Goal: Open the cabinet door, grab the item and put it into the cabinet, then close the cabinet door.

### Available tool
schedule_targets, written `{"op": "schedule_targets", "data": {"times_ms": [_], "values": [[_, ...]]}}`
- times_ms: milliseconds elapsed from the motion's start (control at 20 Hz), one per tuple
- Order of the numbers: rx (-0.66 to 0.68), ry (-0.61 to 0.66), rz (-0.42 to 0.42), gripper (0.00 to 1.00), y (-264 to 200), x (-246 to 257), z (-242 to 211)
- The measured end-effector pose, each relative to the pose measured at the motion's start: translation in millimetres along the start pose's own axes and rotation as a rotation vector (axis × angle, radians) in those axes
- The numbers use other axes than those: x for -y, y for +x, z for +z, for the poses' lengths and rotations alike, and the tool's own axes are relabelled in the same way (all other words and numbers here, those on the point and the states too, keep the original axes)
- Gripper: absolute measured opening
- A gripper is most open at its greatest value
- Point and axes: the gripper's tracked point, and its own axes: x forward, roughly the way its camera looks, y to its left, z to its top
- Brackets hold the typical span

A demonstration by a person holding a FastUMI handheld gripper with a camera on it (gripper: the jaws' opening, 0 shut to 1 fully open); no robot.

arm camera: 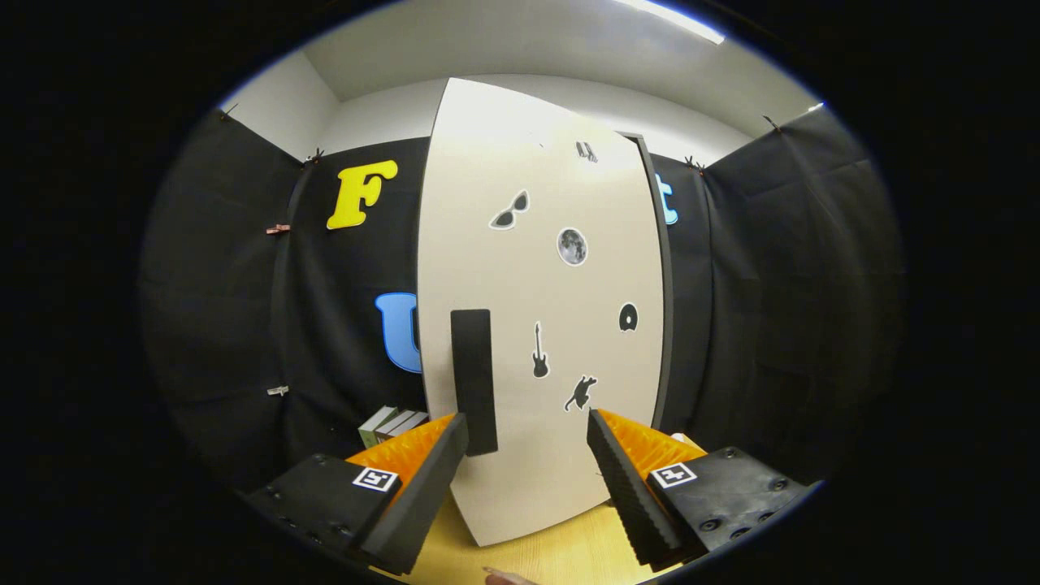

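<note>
In the gripper view we see our gripper [526,439] with jaws spread wide, gripping nothing, before the closed cabinet door [561,309] at frame centre. Its dark handle [474,378] sits just ahead of the left jaw. Bare desk [561,552] lies between the jaws; books [392,424] stand lower left.

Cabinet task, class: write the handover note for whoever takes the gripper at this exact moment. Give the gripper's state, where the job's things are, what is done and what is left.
Gripper: fingers open, holding nothing, facing the cabinet door from just in front.
Door: looks shut; its dark upright handle stands just ahead of the left finger, not between the fingers.
Item: some books sit on the wooden table left of the cabinet, beyond the left finger; probably the item to store, though that is a guess.
Done: nothing yet.
Left: grip the handle and open the door, fetch the item, place it inside, close the door.
</note>
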Motion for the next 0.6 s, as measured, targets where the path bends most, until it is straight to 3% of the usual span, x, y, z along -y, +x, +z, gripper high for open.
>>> {"op": "schedule_targets", "data": {"times_ms": [600], "values": [[-0.006, -0.048, 0.021, 0.98, -6, 31, 13]]}}
